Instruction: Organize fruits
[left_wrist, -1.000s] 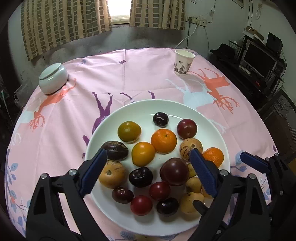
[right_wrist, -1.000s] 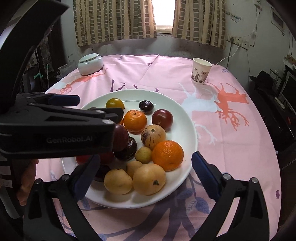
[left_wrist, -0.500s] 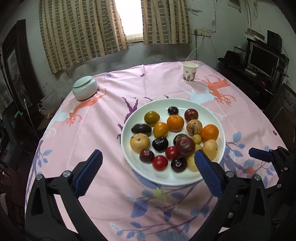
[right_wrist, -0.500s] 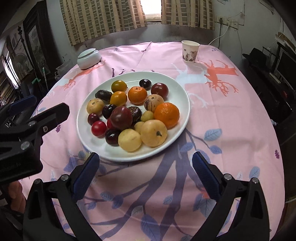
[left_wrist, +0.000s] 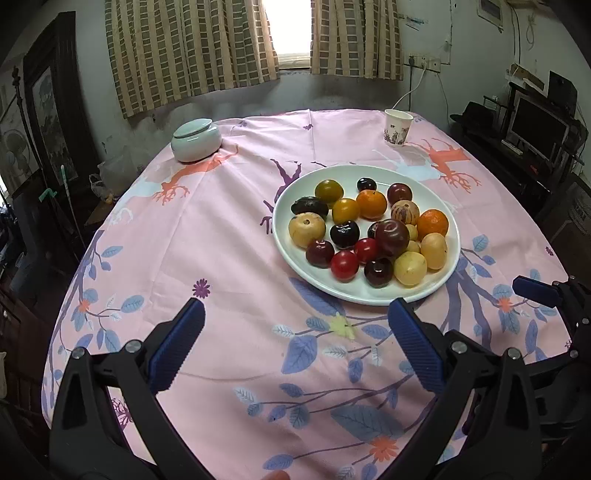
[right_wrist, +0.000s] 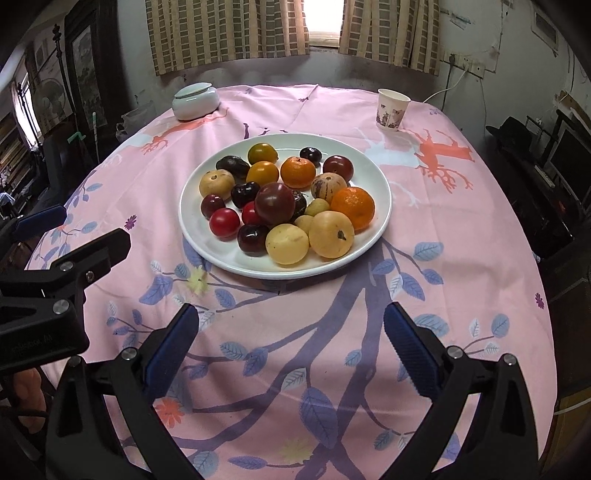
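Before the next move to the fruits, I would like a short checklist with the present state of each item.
1. Left tool open and empty: ok.
2. Right tool open and empty: ok.
3. All fruits inside the white plate, none on the cloth: ok.
4. Big dark plum rests on top of other fruits and may roll if neighbours are touched: not ok.
5. Paper cup and lidded jar stand far from the plate, out of the path: ok.
6. A separate place to sort fruits into: cannot tell, none is visible.
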